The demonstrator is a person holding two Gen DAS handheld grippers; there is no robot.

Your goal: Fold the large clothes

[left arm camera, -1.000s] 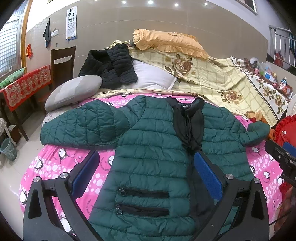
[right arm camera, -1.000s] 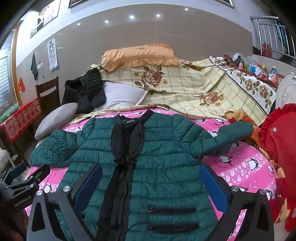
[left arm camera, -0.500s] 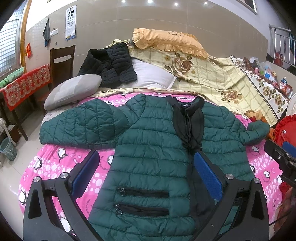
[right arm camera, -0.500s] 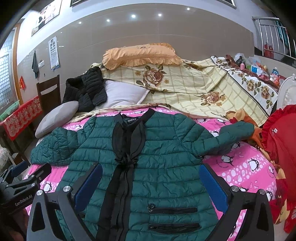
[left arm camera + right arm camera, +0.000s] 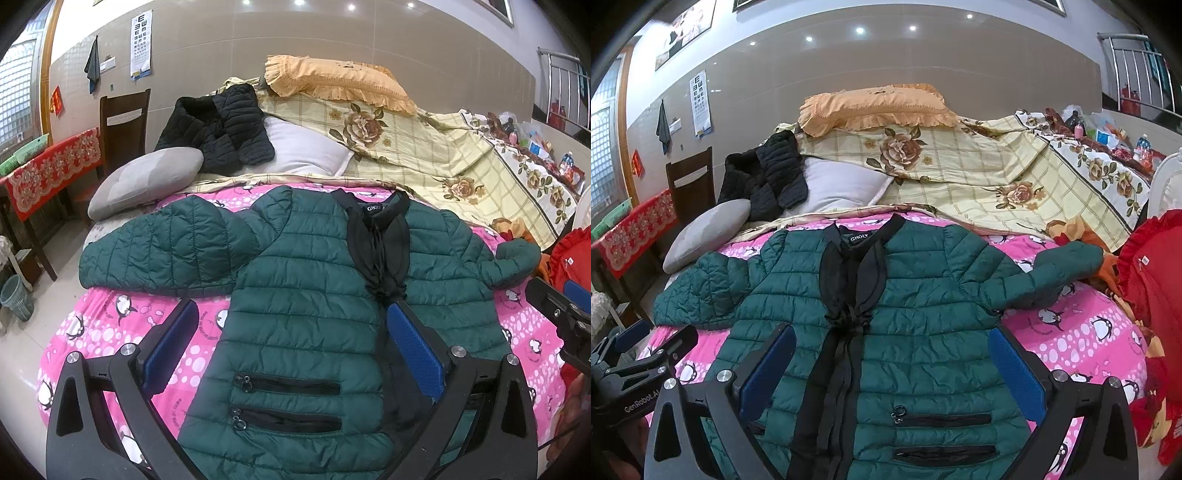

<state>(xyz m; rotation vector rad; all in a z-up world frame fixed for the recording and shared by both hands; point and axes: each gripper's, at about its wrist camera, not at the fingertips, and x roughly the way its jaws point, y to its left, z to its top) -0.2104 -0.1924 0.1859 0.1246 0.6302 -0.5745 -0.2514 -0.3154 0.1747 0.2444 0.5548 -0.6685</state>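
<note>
Left wrist view: green jacket (image 5: pixel 306 295) lies flat beyond the spread, empty left tool (image 5: pixel 291 332).

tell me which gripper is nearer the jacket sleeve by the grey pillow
Left. The left gripper hovers over the jacket's half next to that sleeve; the right gripper is over the other half, farther away.

The hem of the green quilted jacket (image 5: pixel 306 295) is cut off by the lower edge in both views. Its collar label (image 5: pixel 857 238) is too small to be read surely. The white pillow (image 5: pixel 838 184) is partly covered by the black jacket (image 5: pixel 764 177).
</note>
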